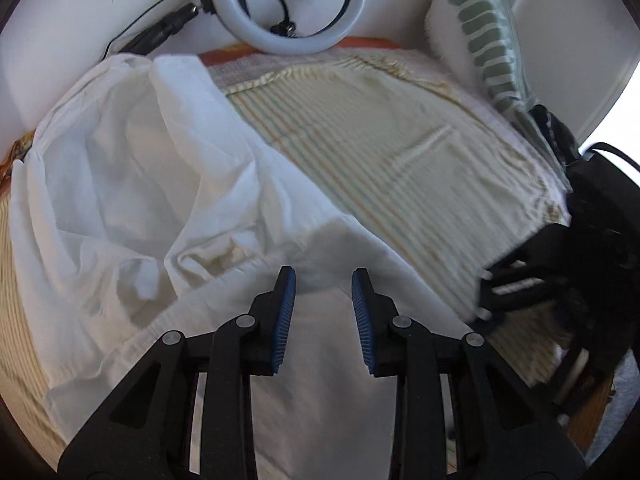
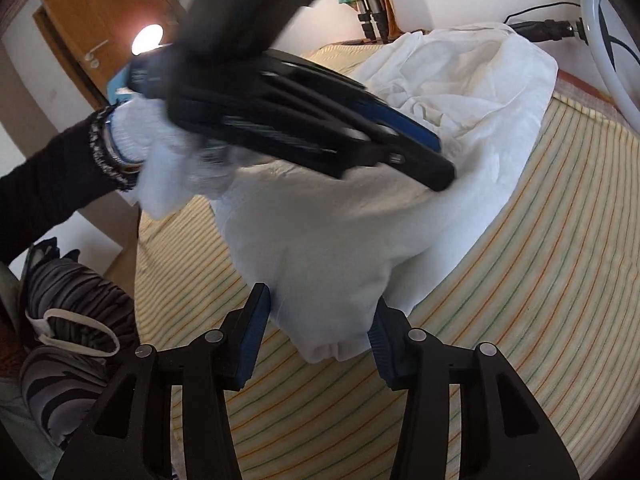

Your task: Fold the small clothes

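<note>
White garment [image 1: 132,184] sprawled and rumpled across the striped bedspread [image 1: 384,160], and that bedspread is our anchor. The left gripper [image 1: 323,312] hovers low over the near part of the cloth, jaws spread, blue pads [image 1: 285,316] clear of each other with nothing pinched between them. Only the left wrist view catches the ring light [image 1: 288,4] at the far edge of the bedspread, fully round, and the green-patterned pillow [image 1: 480,28] on its far right corner; the right gripper there is only a dark blur at the bedspread's right edge.

Switch to the right wrist view: the right gripper [image 2: 320,320] has its jaws spread too, a hanging fold of the garment drooping between them, one pad [image 2: 378,332] partly tucked behind the cloth; whether it touches, hard to call. This side alone shows the gloved left hand [image 2: 160,152] wielding its gripper above the garment, plus a wooden door [image 2: 104,28] beyond the bedspread's left edge.
</note>
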`<state>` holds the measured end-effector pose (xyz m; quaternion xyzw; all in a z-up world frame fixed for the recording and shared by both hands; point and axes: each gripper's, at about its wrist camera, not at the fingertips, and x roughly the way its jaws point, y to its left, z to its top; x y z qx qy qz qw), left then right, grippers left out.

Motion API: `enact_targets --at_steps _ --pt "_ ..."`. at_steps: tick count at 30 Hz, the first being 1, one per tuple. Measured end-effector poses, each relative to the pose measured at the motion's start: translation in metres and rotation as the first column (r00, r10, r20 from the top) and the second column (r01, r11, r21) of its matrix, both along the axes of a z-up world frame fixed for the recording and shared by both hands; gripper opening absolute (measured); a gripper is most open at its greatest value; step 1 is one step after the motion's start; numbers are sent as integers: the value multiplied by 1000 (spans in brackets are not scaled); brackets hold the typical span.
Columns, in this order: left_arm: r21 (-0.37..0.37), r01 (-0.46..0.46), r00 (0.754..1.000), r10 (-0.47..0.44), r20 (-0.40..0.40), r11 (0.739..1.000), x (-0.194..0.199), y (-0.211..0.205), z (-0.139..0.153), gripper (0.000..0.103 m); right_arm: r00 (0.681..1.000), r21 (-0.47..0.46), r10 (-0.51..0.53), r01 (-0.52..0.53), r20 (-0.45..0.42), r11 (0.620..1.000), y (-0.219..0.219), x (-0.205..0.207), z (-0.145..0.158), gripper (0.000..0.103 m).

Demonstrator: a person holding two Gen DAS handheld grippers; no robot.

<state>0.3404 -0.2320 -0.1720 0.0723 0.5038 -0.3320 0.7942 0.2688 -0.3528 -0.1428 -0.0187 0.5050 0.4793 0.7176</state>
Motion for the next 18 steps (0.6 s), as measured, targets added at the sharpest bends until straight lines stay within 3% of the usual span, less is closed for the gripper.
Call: enact_targets --at_steps 1,4,10,14,18 --pt "6 -12 1000 12 -22 1000 5 1 -10 28 1000 2 11 -11 -17 1000 -2 -3 0 32" --pt "-49 -41 999 40 -31 998 6 12 -14 23 999 4 26 -26 -43 1000 -10 -13 -1 24" --pt "-15 -31 999 31 26 999 1 4 -10 23 998 21 -16 17 -64 1000 -19 -19 -2 19" --pt "-41 -50 996 53 72 998 -10 18 12 23 998 65 -25 29 -66 997 -35 -26 15 17" --pt "-79 -76 986 87 143 994 -37 51 40 23 990 115 -137 132 31 985 -46 -31 45 17"
